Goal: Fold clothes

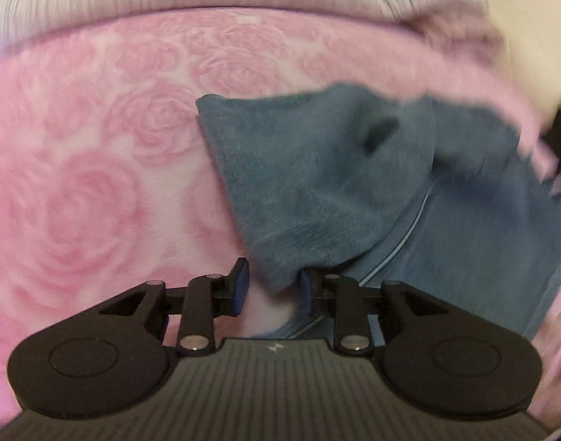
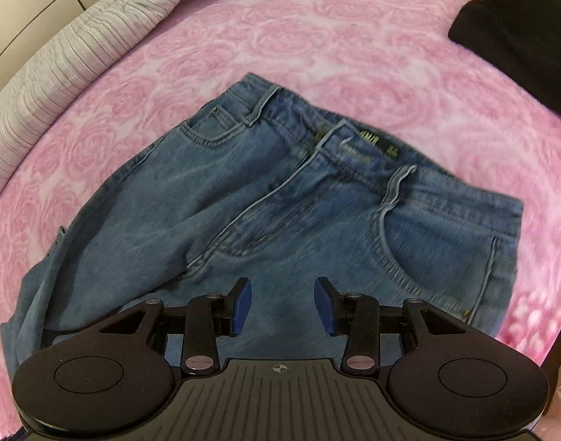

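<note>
While jeans lie flat, both claws gape.

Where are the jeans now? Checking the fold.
In the right wrist view the jeans lie on the pink blanket, waistband away from the open right gripper.

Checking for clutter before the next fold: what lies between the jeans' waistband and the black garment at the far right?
Only bare pink rose-patterned blanket separates the jeans from the black garment, as the right wrist view shows.
</note>
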